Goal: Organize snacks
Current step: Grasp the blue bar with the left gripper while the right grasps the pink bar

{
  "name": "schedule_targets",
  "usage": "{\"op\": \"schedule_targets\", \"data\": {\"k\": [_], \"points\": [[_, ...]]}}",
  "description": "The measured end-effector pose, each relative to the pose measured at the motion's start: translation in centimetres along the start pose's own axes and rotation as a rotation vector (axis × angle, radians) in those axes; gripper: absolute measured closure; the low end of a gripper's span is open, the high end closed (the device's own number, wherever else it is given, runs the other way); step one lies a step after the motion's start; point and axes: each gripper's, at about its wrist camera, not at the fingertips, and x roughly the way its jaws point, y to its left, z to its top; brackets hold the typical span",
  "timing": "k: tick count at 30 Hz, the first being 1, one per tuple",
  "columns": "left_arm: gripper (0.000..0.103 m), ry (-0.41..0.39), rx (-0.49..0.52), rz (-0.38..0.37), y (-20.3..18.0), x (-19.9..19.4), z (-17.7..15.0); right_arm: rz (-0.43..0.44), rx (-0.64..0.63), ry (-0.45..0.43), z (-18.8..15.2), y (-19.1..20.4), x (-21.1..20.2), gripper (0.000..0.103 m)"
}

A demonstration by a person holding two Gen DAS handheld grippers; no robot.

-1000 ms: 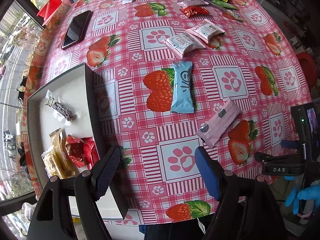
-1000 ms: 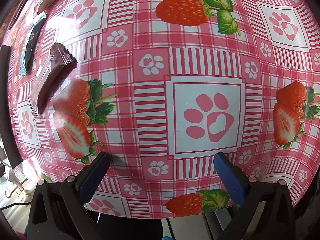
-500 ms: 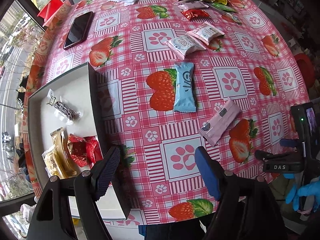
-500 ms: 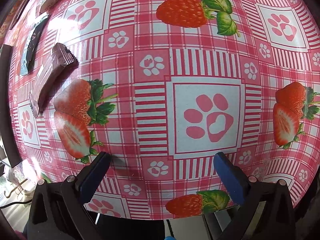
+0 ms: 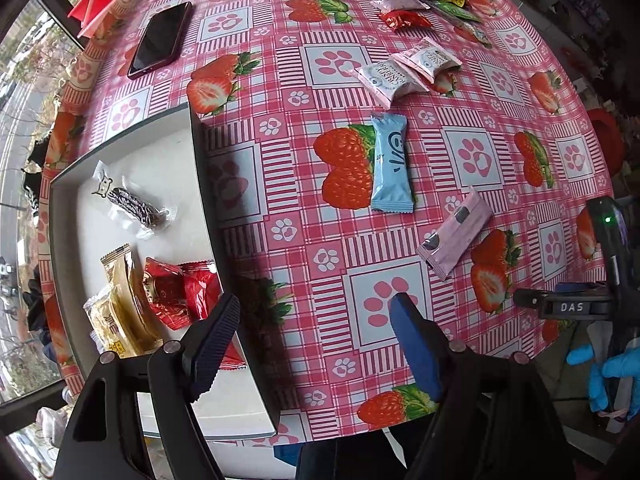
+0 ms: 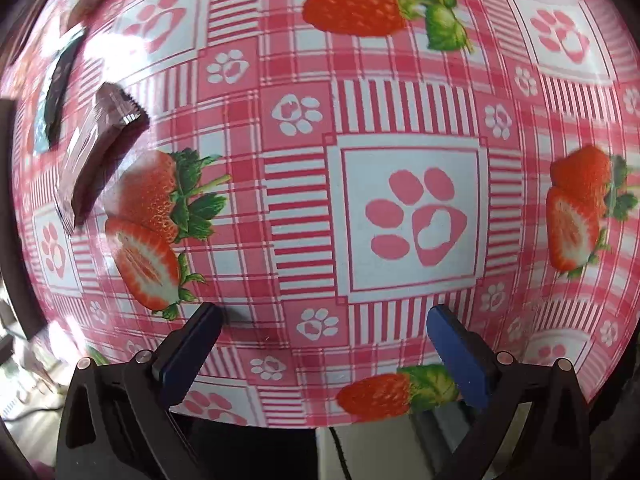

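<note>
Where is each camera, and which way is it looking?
Left wrist: on the left gripper, high above the table, facing the white tray, blue snack packet and pink snack packet; its open fingers and a blue-gloved hand show.
Right wrist: on the right gripper, low over the tablecloth; its open fingers show.
Both see the pink snack packet.

"DAS" on right gripper (image 5: 570, 307)

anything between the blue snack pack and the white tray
No object: only bare strawberry tablecloth separates the blue snack pack from the white tray, seen in the left wrist view.
</note>
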Motion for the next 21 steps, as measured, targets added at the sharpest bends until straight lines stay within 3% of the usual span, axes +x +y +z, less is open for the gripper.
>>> {"op": "schedule_targets", "data": {"k": [2,7,10,13,16,18,20,21], "points": [[0.023,-0.005,0.000,0.001,0.3,0.0,0.4,0.141,0.082,-0.019,0.4,1.1,-0.7,0.000],[0.023,-0.022,0.003,-0.018,1.3,-0.8,0.3,0.243,0.172,-0.059,2.5,6.2,-1.3,0.000],[0.023,-0.020,0.012,-0.010,2.1,-0.9,0.2,0.223,0.203,-0.074,3.7,8.8,-0.9,0.000],[0.023,-0.023,0.005,-0.024,2.8,-0.9,0.5,0.115,0.156,-0.064,3.8,11.2,-0.4,0.000],[0.023,-0.031,-0.003,-0.040,3.0,-0.7,1.2,-0.008,0.068,-0.098,2.6,12.6,-0.8,0.021],[0.023,-0.028,0.007,-0.043,2.5,-0.3,1.9,-0.044,0.030,-0.126,1.8,12.3,-1.2,0.051],[0.023,-0.026,0.022,-0.050,1.7,0.3,2.9,-0.022,0.002,-0.143,1.0,11.3,-1.5,0.073],[0.023,-0.021,0.032,-0.051,1.2,0.7,3.4,0.010,-0.006,-0.140,0.8,10.8,-1.6,0.074]]}}
